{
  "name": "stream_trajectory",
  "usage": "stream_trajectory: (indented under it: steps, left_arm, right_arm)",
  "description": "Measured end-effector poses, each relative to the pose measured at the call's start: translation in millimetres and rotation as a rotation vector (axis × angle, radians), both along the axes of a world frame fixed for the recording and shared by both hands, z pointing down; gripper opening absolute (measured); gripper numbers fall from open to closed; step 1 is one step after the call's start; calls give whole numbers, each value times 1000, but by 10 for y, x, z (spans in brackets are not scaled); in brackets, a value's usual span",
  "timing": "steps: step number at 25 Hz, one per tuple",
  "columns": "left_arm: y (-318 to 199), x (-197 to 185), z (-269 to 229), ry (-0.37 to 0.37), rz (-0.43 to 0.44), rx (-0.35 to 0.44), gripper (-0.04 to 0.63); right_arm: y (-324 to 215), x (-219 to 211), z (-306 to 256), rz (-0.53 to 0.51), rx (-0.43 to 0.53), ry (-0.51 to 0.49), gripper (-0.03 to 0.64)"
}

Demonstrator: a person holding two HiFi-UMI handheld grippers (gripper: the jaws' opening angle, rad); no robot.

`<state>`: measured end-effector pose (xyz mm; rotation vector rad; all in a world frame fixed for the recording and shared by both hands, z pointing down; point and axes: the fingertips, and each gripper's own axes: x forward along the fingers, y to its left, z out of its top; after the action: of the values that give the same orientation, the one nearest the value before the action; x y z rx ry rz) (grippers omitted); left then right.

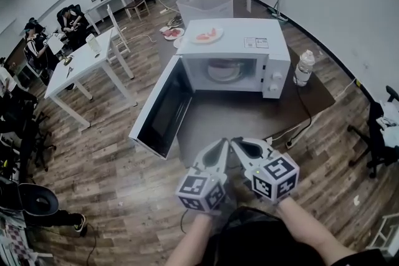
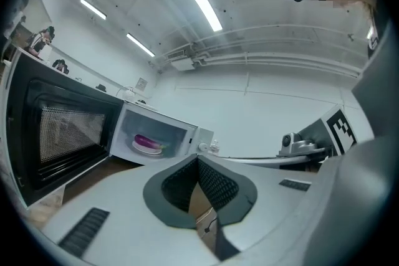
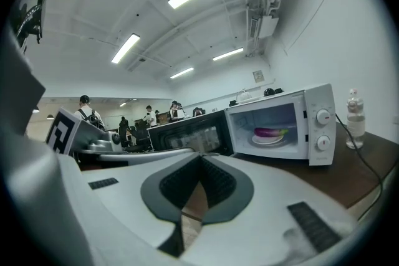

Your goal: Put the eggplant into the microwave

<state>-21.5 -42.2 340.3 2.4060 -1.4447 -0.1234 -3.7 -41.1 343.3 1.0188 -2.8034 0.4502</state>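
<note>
The purple eggplant (image 2: 148, 142) (image 3: 270, 132) lies on a white plate (image 1: 222, 70) inside the white microwave (image 1: 274, 50). The microwave door (image 1: 163, 108) stands wide open, swung out to the left. My two grippers are side by side near the table's front edge, well short of the microwave and pointing towards it. The left gripper (image 1: 222, 144) (image 2: 198, 162) is shut with nothing between its pads. My right gripper (image 1: 236, 142) (image 3: 201, 159) is shut and empty too. From the head view the eggplant itself is hard to make out in the cavity.
The microwave stands on a brown table (image 1: 249, 118). A plate of pink food (image 1: 206, 35) rests on its top, with a water bottle (image 1: 304, 67) to its right and a cable (image 1: 305, 110) trailing off the table. A white bin (image 1: 204, 6) stands behind, white tables (image 1: 81, 62) with seated people are at left.
</note>
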Motion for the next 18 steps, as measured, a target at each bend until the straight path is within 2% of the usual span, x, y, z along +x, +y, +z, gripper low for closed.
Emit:
stream_trajectory:
  steps: [18]
  left_arm:
    - [127, -32, 39, 5, -25, -17, -2]
  right_arm:
    - [121, -27, 28, -15, 6, 4, 0]
